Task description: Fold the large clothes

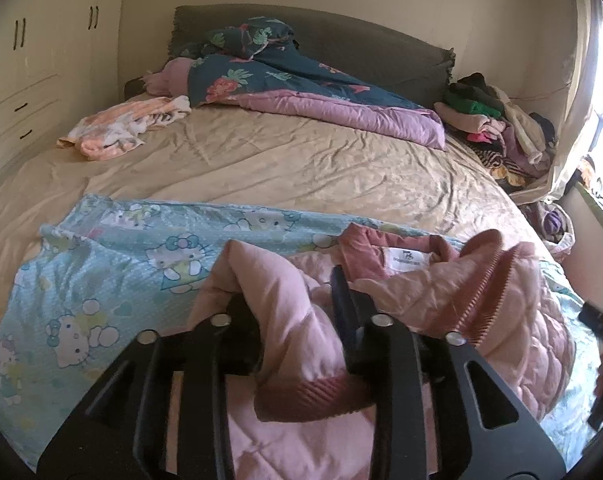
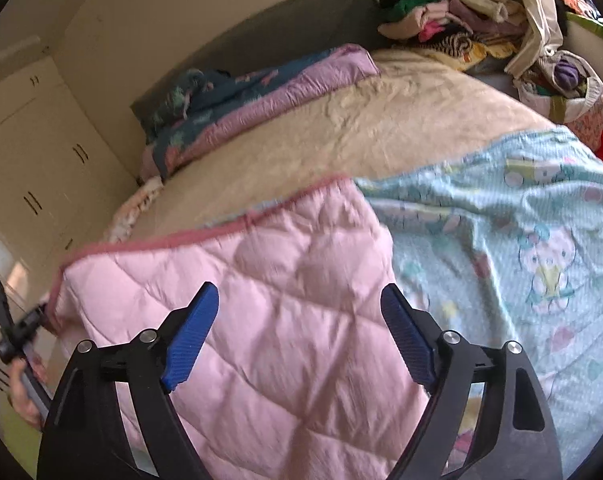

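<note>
A fold is judged underway: the pink quilted jacket is pinched by the left gripper at 6 o'clock on the bed, while the right gripper is held spread above it, so a fresh grasp is likely called for next.

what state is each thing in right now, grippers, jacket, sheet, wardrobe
left gripper: shut on pink jacket
right gripper: open, holding nothing
pink jacket: bunched, not yet folded
cartoon sheet: spread flat under the jacket
wardrobe doors: closed
purple quilt: rumpled by the headboard
</note>
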